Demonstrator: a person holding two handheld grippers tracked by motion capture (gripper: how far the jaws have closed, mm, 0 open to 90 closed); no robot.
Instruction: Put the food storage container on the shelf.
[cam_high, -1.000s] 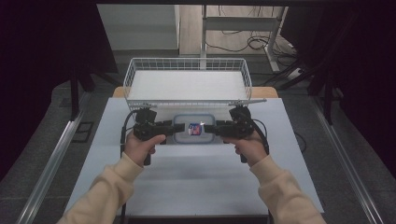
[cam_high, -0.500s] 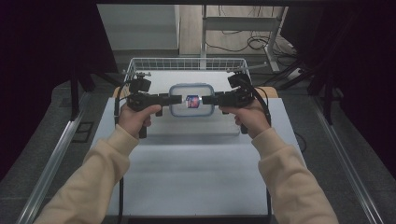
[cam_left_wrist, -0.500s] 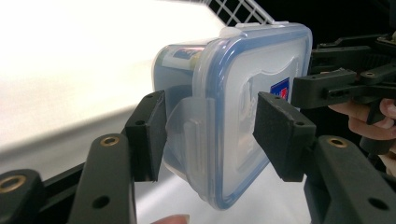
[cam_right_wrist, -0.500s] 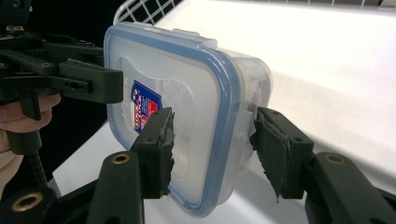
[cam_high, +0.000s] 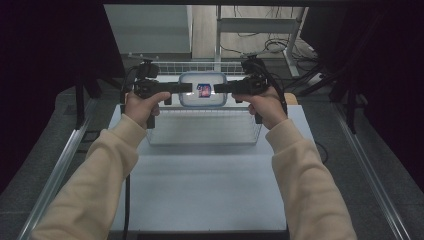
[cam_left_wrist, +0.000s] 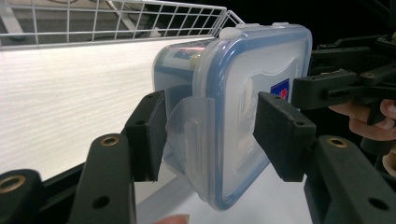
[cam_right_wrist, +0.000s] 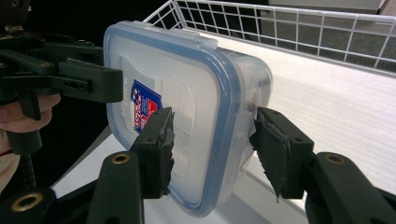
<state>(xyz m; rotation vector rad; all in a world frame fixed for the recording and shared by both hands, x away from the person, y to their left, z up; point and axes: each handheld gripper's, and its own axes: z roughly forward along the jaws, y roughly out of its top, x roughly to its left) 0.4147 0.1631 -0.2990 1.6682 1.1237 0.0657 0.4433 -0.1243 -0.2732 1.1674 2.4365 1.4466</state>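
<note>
Left gripper (cam_high: 186, 88): held level in the left hand (cam_high: 142, 105), pointing inward toward the right one; jaws clamped from top and bottom on one end of a box (cam_high: 202, 90). Right gripper (cam_high: 219, 88): held level in the right hand (cam_high: 265, 105), pointing inward, jaws clamped on the opposite end. Both forearms, in cream sleeves, stretch forward from the near edge of the table, roughly parallel, hands raised to the same height.

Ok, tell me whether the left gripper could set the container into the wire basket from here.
Probably yes. The left gripper and right gripper hold the container above the wire basket, whose top is open, and nothing sits between them.
</note>
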